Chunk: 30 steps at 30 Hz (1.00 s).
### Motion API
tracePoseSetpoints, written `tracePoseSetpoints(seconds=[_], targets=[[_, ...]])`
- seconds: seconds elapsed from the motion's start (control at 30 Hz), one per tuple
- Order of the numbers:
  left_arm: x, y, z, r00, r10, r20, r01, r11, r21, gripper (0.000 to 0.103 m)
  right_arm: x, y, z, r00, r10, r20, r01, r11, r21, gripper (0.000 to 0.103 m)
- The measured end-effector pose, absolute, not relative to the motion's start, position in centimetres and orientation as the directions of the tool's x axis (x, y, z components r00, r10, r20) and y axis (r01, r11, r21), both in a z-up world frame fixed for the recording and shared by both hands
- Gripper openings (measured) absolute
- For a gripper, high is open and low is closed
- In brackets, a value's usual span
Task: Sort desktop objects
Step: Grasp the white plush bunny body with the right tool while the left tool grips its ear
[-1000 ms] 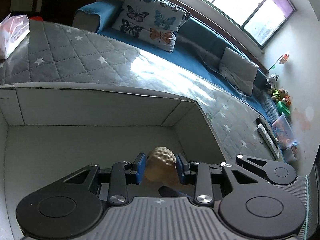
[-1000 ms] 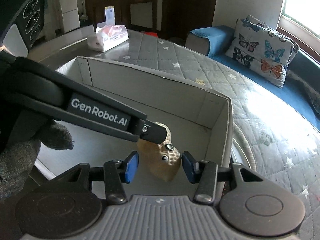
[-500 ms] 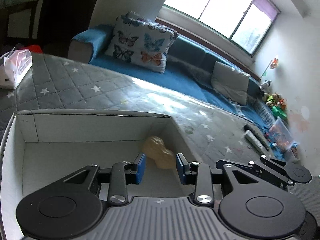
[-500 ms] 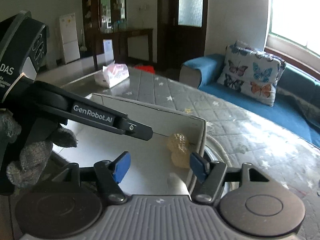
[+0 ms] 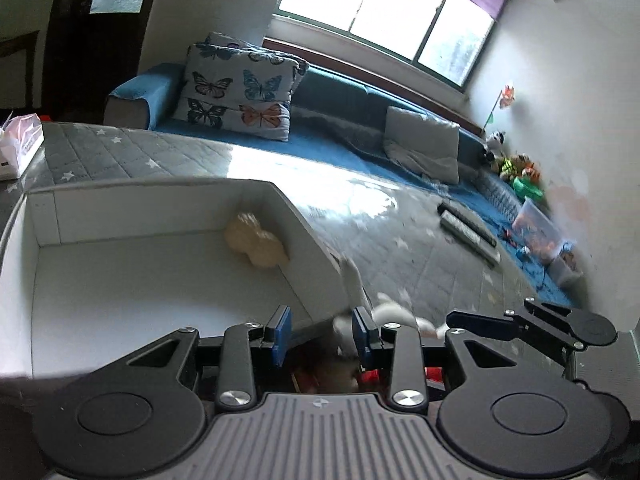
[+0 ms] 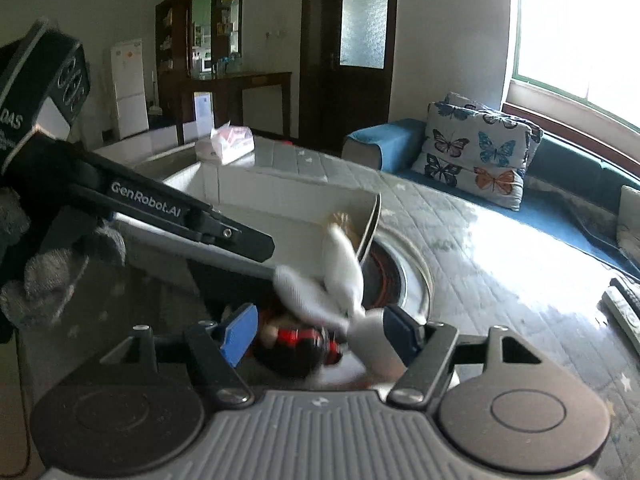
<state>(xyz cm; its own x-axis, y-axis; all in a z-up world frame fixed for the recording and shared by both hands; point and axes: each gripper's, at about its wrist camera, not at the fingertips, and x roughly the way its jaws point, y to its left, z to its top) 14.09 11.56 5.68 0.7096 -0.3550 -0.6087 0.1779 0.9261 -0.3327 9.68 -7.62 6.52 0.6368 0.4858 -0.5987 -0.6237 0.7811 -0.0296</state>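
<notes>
Lying in the far right corner of white box [image 5: 120, 280], against its walls: tan knobbly object [image 5: 256, 242], floor otherwise bare, rim low toward camera. Left gripper [image 5: 320, 334] wide apart, holding nothing, over box's near right corner; right gripper [image 6: 316, 334] likewise wide, above blurred white soft toy [image 6: 340, 276] and red-black item [image 6: 304, 338] beside box edge. Readable on left tool: "GenRobot.AI", partial "DAS".

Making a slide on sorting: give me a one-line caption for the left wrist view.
Open left gripper above the white box, with a tan dimpled object lying in its far corner.
</notes>
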Motion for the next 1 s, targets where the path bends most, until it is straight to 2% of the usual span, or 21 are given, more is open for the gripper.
tracePoseSetpoints(seconds=[0.2,0.57,0.77,1.0], targets=[[13.2,10.5,3.8,0.668,-0.371,-0.645,0.172,0.920,-0.351,0.036,8.7,-8.1,4.7,0.642,0.458,-0.615,-0.607,0.794,-0.043,0.071],[14.3,8.8,3.1,0.650,-0.411,-0.639,0.173,0.899,-0.402,0.036,12.2,-10.5,2.9,0.666,0.359,-0.654,-0.538,0.838,-0.087,0.069],[14.7,7.6,3.4,0.649,-0.427,-0.629,0.198,0.894,-0.401,0.036,14.0,-10.6,2.3,0.638,0.368,-0.676,-0.554,0.830,-0.071,0.068],[15.1,7.7,2.7,0.646,-0.399,-0.651,0.159,0.904,-0.397,0.035,14.4,-10.4,1.9,0.629,0.373,-0.682,-0.569,0.819,-0.076,0.065]])
